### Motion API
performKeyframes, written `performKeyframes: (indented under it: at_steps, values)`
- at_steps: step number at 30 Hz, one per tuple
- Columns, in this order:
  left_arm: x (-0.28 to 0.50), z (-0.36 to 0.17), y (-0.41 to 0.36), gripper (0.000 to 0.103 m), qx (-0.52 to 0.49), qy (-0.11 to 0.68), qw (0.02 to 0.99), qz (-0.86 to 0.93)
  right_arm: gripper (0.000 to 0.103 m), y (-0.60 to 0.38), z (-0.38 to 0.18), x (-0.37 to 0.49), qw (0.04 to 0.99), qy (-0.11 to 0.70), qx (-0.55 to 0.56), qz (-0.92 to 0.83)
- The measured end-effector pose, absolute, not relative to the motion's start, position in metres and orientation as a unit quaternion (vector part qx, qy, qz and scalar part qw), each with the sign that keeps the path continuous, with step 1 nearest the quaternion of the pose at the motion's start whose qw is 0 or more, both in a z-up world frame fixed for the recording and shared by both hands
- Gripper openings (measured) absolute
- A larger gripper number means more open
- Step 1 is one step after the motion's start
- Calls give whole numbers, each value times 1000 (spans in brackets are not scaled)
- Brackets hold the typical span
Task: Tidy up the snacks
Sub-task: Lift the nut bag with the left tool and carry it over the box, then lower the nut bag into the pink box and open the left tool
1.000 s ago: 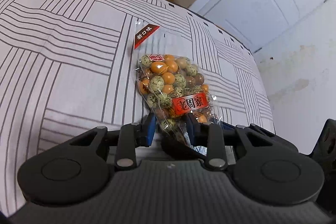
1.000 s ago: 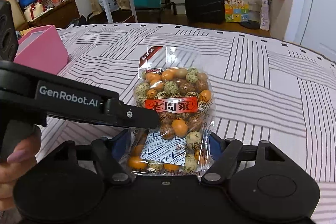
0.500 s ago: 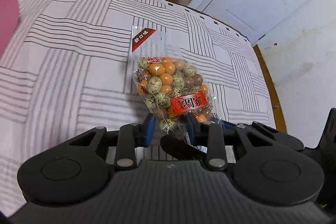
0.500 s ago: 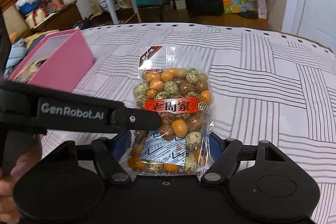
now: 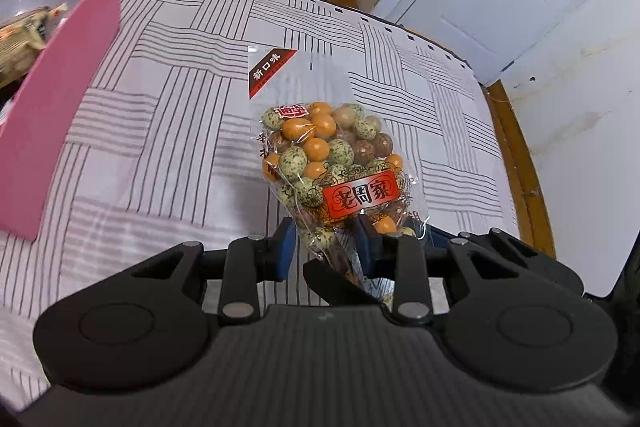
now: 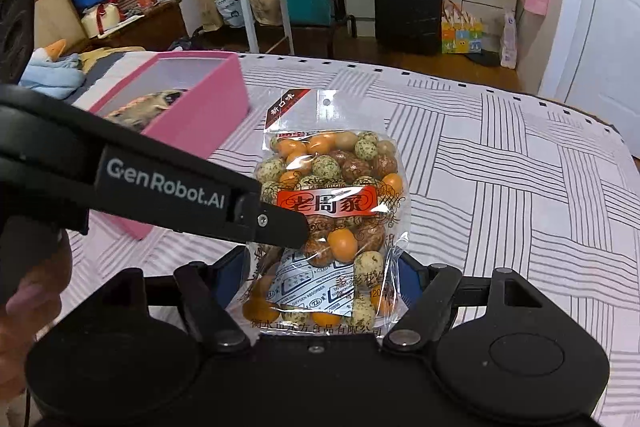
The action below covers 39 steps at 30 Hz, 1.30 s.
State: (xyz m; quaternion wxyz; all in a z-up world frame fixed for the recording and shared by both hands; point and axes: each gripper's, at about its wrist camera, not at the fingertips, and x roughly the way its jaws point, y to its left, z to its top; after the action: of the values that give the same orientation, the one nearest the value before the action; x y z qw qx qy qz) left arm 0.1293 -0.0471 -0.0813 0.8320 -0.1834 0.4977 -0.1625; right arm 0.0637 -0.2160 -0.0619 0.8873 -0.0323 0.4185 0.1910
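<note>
Both grippers grip one snack bag (image 6: 334, 223), a clear packet of coated nuts with a red label, held above the striped bedspread (image 6: 520, 187). The right gripper (image 6: 320, 277) clamps the bag's lower end across its full width, jaws wide, blue pads pressing on either side edge. The left gripper (image 5: 326, 247) is nearly closed, pinching a narrow fold at the bag's lower left corner. The right view shows the left gripper coming in from the side, its black finger (image 6: 276, 223) lying across the packet's front, and part of the person's hand (image 6: 28, 291) behind it; the left view shows neither. A pink box (image 6: 192, 115) stands on the bedspread left of the bag, apart from it. The left view looks into the box from nearer and shows a packet (image 5: 24, 35) inside; the right view shows that content only dimly.
</note>
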Motion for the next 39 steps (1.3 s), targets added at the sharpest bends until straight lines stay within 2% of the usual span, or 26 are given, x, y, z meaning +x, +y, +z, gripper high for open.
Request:
performKeyframes:
  at_steps: [10, 14, 22, 30, 34, 35, 39]
  values:
    - [77, -46, -5, 29, -197, 470, 846, -154, 79, -178, -28, 23, 892, 392, -79, 211]
    - [62, -34, 12, 29, -191, 447, 864, -130, 79, -146, -19, 13, 898, 359, -130, 221]
    - [53, -14, 72, 29, -203, 400, 891, -77, 79, -96, 0, 26, 898, 300, -141, 290]
    - [87, -15, 137, 29, -223, 361, 906, -7, 74, -40, -11, 71, 895, 244, -121, 353]
    - [109, -24, 165, 30, -220, 368, 903, 19, 73, -18, -22, 99, 883, 257, -80, 384]
    - [116, -28, 172, 30, -223, 372, 901, 25, 70, -15, -25, 105, 881, 260, -67, 390]
    - [136, -42, 203, 30, -231, 384, 892, 57, 70, -5, -47, 132, 848, 309, -4, 430]
